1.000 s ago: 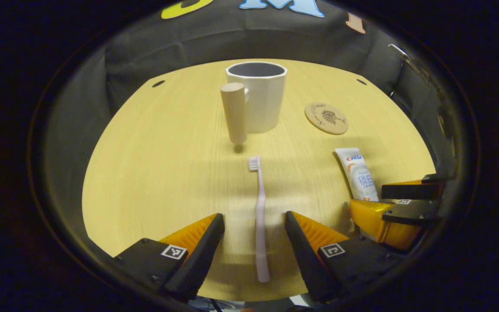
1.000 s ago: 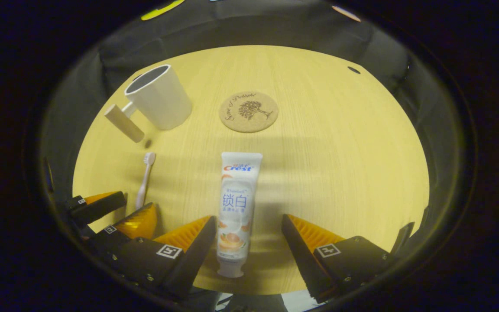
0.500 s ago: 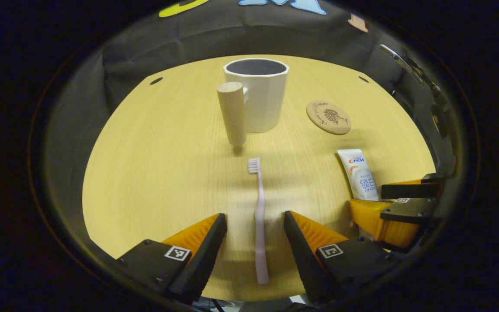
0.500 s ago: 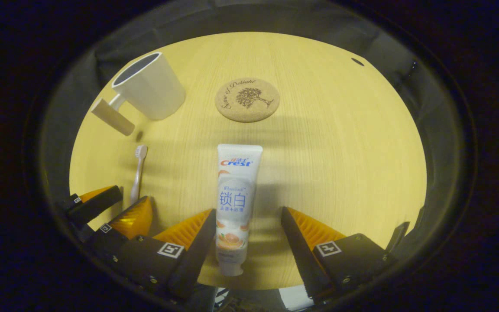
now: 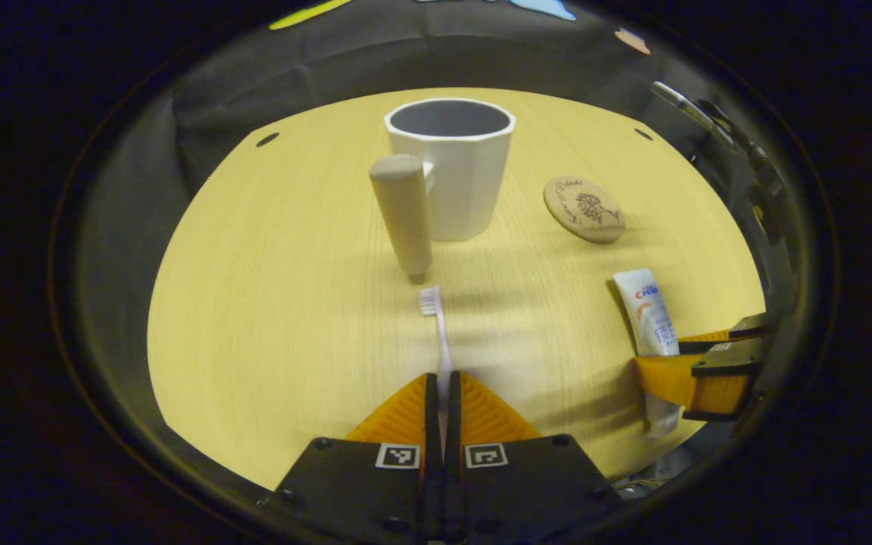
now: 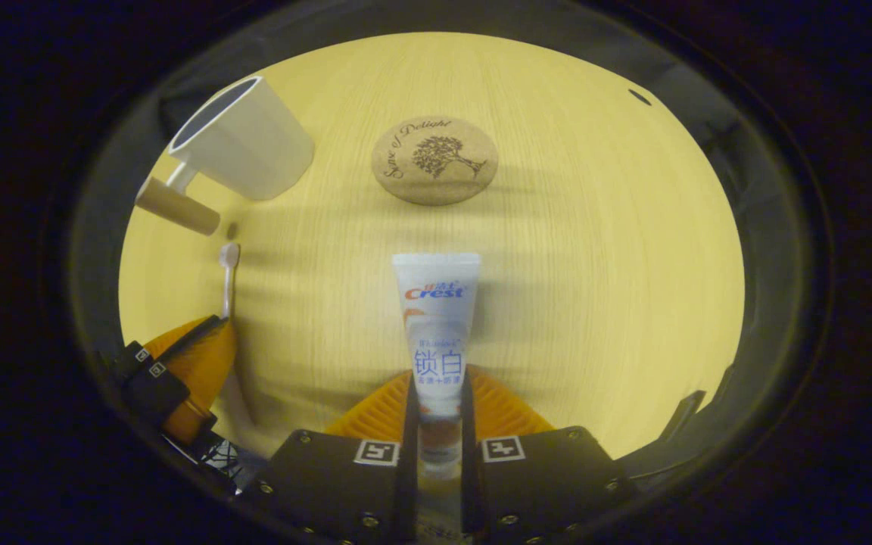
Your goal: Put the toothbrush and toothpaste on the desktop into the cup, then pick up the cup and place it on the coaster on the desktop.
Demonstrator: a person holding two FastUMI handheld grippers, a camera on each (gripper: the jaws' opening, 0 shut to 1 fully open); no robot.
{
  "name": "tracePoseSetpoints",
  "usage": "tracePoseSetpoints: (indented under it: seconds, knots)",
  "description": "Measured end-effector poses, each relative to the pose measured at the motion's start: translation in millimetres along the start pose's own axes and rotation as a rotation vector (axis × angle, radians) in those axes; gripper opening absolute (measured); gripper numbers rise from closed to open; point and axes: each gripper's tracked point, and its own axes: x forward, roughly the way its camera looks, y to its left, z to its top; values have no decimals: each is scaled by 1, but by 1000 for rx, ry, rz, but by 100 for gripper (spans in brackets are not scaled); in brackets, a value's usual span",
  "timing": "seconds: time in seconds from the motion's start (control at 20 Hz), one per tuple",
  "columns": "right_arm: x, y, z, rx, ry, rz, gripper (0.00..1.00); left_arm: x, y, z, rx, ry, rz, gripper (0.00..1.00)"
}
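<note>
Fingers (image 5: 415, 412) tight around toothbrush (image 5: 438, 341)

The wooden table (image 5: 269, 303) bears cup (image 5: 460, 182), coaster (image 5: 583, 209), toothbrush (image 5: 436, 333), toothpaste (image 6: 440, 310).

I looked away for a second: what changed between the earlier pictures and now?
Both grippers closed. The left gripper shut its jaws on the toothbrush, and the right gripper shut on the toothpaste; a second ago both stood open around them. The cup and coaster stayed where they were on the desktop.
</note>
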Motion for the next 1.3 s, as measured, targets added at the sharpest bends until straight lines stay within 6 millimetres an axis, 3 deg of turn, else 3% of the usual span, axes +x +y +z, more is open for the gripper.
tracePoseSetpoints:
  seconds: [0.05,0.1,0.15,0.2,0.25,0.5,1.0,1.3]
  knots:
    - [-3,-1,3,-3,-19,5,25,-1,1,3,5,-5,-3,8]
    - [1,0,-1,11,-5,13,13,-1,-1,0,4,7,-5,7]
    - [-1,0,4,23,-27,20,13,-2,0,2,5,7,-7,7]
    - [1,0,2,36,-26,33,12,-1,0,2,-1,4,-8,13]
    - [-1,0,4,53,-36,43,7,-2,-1,2,-1,-2,-11,7]
    - [0,-1,4,91,-13,89,7,-10,-7,8,-7,-27,-53,7]
    - [0,-2,4,78,-12,99,7,-86,-24,62,-60,-140,-148,7]
    - [-1,-2,4,77,-13,109,7,-119,-24,116,-61,-237,-171,7]
